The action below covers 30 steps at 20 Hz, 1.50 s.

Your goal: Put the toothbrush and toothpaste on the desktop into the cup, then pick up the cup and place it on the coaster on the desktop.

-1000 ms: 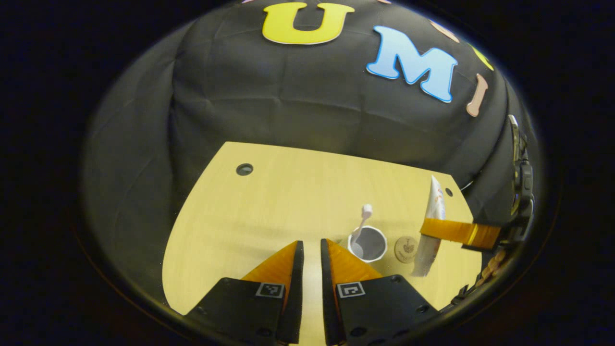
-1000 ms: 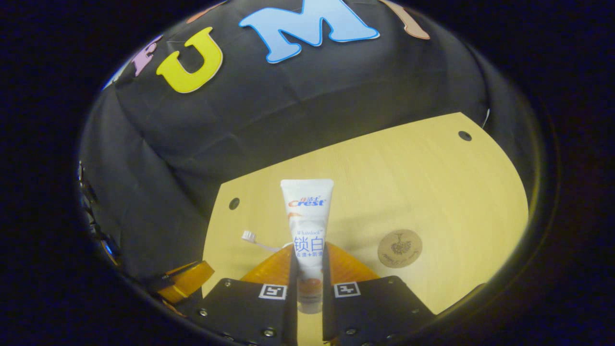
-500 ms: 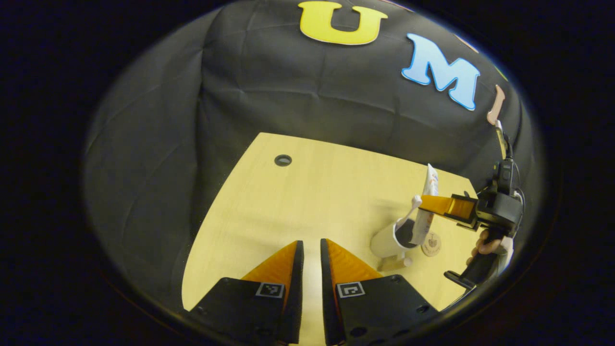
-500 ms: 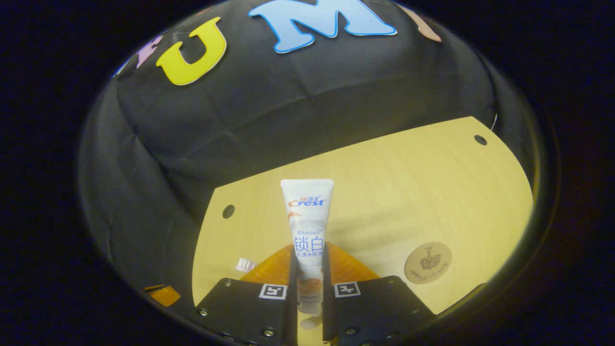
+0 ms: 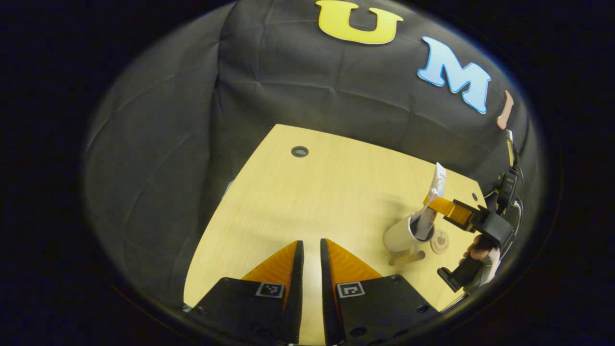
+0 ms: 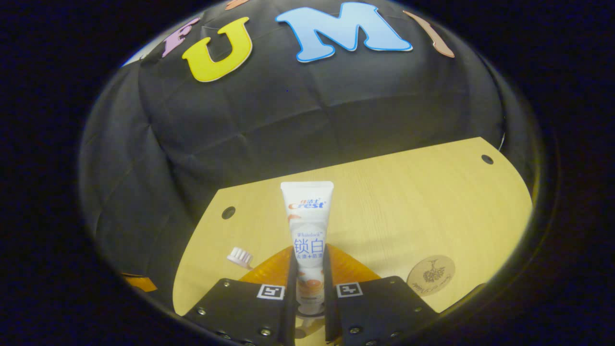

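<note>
Ahead of the left hand-held gripper (image 5: 308,250) the worktop (image 5: 317,192) lies bare; to its right stand the cup (image 5: 402,234) and the coaster (image 5: 439,241).

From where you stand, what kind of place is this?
Probably a staged recording booth, not a bathroom: a bare wooden desk backed by black cloth, with just a cup, toothpaste and coaster as props.

Right gripper (image 5: 435,204) holds the toothpaste (image 5: 438,180) upright, its lower end in the cup (image 5: 401,235).

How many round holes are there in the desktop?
2. One hole lies near the desktop's far left corner, the other hole near its far right corner. More may be hidden.
</note>
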Available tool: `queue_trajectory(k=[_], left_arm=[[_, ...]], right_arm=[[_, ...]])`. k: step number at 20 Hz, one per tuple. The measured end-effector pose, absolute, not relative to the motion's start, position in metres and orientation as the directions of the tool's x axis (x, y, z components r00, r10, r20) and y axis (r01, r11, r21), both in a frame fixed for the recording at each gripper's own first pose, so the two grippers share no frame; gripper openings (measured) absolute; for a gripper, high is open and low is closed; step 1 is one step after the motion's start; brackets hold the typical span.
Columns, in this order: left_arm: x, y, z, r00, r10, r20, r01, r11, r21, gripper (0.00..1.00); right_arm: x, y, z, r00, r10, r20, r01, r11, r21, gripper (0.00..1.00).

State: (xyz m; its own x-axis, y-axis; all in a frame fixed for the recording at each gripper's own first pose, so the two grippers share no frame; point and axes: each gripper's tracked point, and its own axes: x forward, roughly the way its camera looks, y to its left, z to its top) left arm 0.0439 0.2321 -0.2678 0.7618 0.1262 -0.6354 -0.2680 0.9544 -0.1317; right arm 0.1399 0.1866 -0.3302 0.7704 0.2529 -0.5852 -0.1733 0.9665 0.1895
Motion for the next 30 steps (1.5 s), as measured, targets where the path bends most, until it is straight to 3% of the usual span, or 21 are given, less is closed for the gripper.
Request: queue_trajectory(k=[1,4,5,6,7,11,13,14,16,17,18,21,27,30], left_arm=[[0.044,0.229,-0.27,0.76,0.124,-0.638,-0.266,0.955,-0.131,0.26],[0.046,0.215,-0.273,0.759,0.112,-0.642,-0.253,0.959,-0.132,0.31],[0.048,0.21,-0.274,0.76,0.105,-0.641,-0.245,0.96,-0.133,0.26],[0.049,0.203,-0.274,0.762,0.097,-0.641,-0.235,0.963,-0.134,0.31],[0.051,0.196,-0.275,0.764,0.089,-0.64,-0.226,0.965,-0.135,0.26],[0.059,0.166,-0.277,0.767,0.048,-0.64,-0.185,0.971,-0.15,0.25],[0.064,0.15,-0.279,0.768,0.027,-0.64,-0.161,0.975,-0.152,0.3],[0.066,0.143,-0.28,0.766,0.019,-0.642,-0.151,0.977,-0.151,0.25],[0.072,0.124,-0.284,0.761,-0.007,-0.648,-0.124,0.98,-0.157,0.3],[0.075,0.117,-0.285,0.758,-0.018,-0.652,-0.111,0.981,-0.157,0.26],[0.079,0.109,-0.287,0.754,-0.03,-0.656,-0.096,0.983,-0.155,0.3],[0.085,0.087,-0.3,0.728,-0.082,-0.681,-0.042,0.986,-0.164,0.22],[0.097,0.048,-0.325,0.656,-0.138,-0.742,0.023,0.986,-0.163,0.4],[0.104,0.039,-0.337,0.62,-0.127,-0.775,0.042,0.991,-0.129,0.43]], right_arm=[[0.136,0.185,-0.331,0.767,0.263,-0.586,-0.185,0.964,0.19,0.27],[0.124,0.181,-0.331,0.764,0.258,-0.591,-0.19,0.966,0.176,0.34],[0.122,0.179,-0.333,0.766,0.259,-0.589,-0.192,0.966,0.174,0.31],[0.12,0.178,-0.328,0.767,0.257,-0.588,-0.192,0.966,0.171,0.49],[0.116,0.174,-0.327,0.774,0.253,-0.58,-0.191,0.967,0.168,0.47],[0.101,0.164,-0.316,0.77,0.274,-0.577,-0.201,0.961,0.188,0.48],[0.095,0.158,-0.303,0.781,0.285,-0.556,-0.203,0.957,0.205,0.48],[0.093,0.155,-0.293,0.79,0.289,-0.541,-0.204,0.955,0.213,0.48],[0.089,0.148,-0.276,0.805,0.3,-0.511,-0.206,0.95,0.233,0.48],[0.088,0.141,-0.27,0.812,0.298,-0.502,-0.2,0.95,0.24,0.48],[0.088,0.134,-0.264,0.819,0.295,-0.493,-0.194,0.95,0.246,0.48],[0.087,0.106,-0.253,0.838,0.265,-0.477,-0.157,0.954,0.254,0.48],[0.078,0.045,-0.26,0.85,0.181,-0.495,-0.054,0.964,0.259,0.48],[0.073,0.017,-0.267,0.848,0.138,-0.512,0.005,0.963,0.268,0.48]])
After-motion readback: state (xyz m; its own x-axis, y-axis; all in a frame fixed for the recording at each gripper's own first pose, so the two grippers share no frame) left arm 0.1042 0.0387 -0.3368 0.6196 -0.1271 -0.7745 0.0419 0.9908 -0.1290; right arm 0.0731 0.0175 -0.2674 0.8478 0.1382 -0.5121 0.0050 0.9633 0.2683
